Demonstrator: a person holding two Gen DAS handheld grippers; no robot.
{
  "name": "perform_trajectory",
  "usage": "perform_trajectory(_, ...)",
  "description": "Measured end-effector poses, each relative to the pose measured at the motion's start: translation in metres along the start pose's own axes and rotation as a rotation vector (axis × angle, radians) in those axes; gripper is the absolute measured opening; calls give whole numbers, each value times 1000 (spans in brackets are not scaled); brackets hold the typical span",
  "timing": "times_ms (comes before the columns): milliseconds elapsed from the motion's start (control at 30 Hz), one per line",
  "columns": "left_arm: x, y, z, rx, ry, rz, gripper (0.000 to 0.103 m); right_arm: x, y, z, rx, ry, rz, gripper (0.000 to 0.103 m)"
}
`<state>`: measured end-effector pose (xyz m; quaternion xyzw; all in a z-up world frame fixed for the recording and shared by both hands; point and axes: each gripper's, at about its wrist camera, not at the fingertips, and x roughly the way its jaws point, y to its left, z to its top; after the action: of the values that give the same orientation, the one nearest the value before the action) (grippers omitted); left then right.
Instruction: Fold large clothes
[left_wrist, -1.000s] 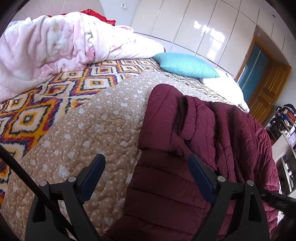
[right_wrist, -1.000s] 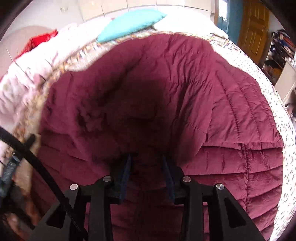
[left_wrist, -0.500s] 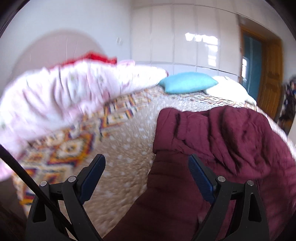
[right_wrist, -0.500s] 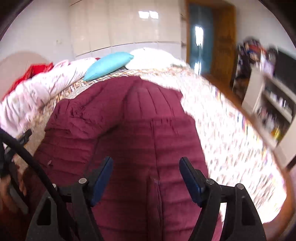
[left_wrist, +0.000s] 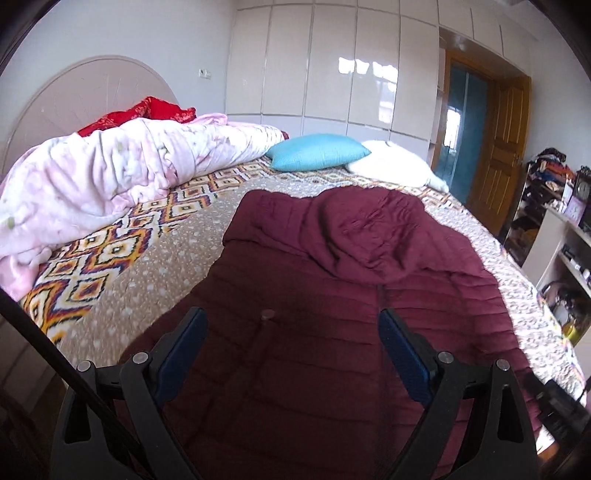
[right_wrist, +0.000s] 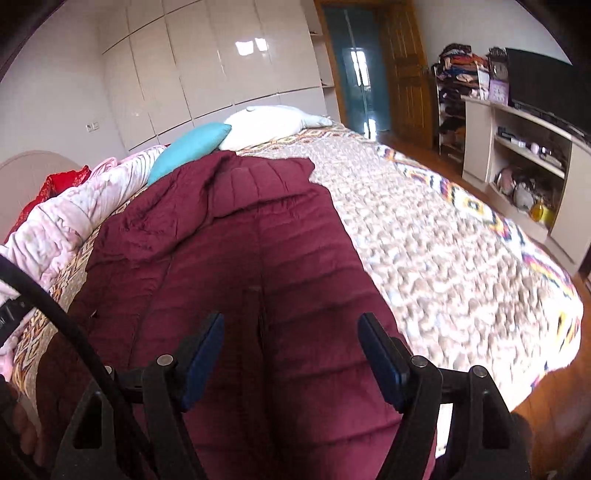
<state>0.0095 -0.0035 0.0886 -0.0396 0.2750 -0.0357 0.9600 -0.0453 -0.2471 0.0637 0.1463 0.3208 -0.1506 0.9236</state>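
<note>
A maroon quilted puffer jacket (left_wrist: 332, 288) lies flat on the bed, its hood toward the pillows and its hem near me. It also shows in the right wrist view (right_wrist: 236, 266). My left gripper (left_wrist: 291, 336) is open and empty, held above the jacket's lower body. My right gripper (right_wrist: 291, 343) is open and empty, above the jacket's lower part near its centre seam.
The bed has a beige dotted quilt (right_wrist: 424, 236) over a patterned cover (left_wrist: 110, 254). A pink duvet (left_wrist: 110, 173) lies on the left. A turquoise pillow (left_wrist: 317, 152) and a white pillow (left_wrist: 395, 166) lie beyond the jacket's hood. Shelves (right_wrist: 517, 155) stand right of the bed.
My right gripper was shut on the jacket, then opened and let go. Both grippers have pulled back and up. The jacket's raised side now lies flat.
</note>
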Motion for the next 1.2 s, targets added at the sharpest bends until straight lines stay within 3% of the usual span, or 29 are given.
perform_trajectory(233,-45,-5,-3,-1,-65,12,93,-27,5,-10,-27,-31,14,78)
perform_trajectory(467,-31,-7,-10,50,70,10,93,-39,32,-14,-130,-54,2,81)
perform_trajectory(733,-9,-12,-33,147,142,110,93,-26,41,-22,-177,0,-5,81)
perform_trajectory(933,-8,-16,-38,165,187,16,93,-21,41,-24,-181,21,-17,81)
perform_trajectory(1200,-8,-21,-40,167,204,-14,93,-17,42,-27,-192,40,-25,81)
